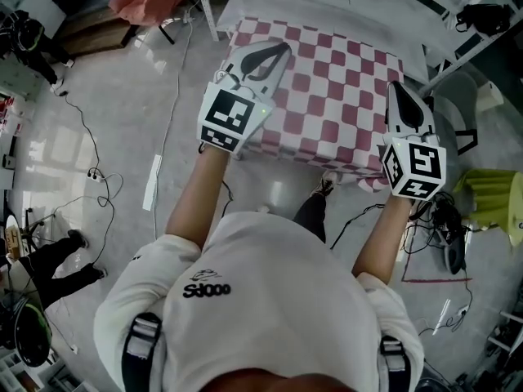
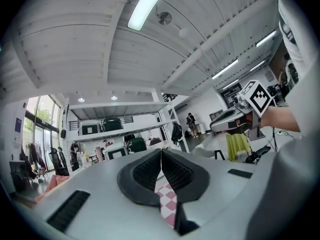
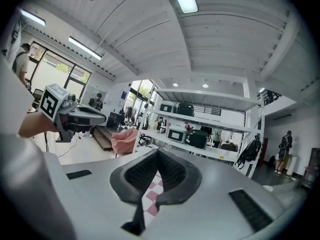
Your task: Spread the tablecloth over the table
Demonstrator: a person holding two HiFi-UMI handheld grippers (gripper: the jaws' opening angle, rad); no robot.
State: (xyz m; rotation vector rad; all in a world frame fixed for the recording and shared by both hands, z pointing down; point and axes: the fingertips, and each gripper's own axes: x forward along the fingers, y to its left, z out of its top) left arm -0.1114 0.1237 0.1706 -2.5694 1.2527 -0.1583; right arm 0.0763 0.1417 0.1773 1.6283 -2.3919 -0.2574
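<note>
The red-and-white checked tablecloth (image 1: 335, 96) lies over the table, and its near edge is lifted at both corners. My left gripper (image 1: 273, 52) is shut on the near left corner. My right gripper (image 1: 398, 92) is shut on the near right corner. In the left gripper view a strip of the checked tablecloth (image 2: 168, 204) is pinched between the closed pads of the left gripper (image 2: 161, 156), and the right gripper (image 2: 234, 120) shows off to the right. In the right gripper view the tablecloth (image 3: 152, 196) hangs from the closed right gripper (image 3: 158, 156). Both grippers point level.
A yellow-green seat (image 1: 493, 200) and tangled cables (image 1: 445, 227) are on the floor at the right. A power strip (image 1: 152, 183) and a cable lie at the left. A white bench (image 1: 327, 11) stands beyond the table. Metal shelves (image 3: 210, 134) with cases fill the background.
</note>
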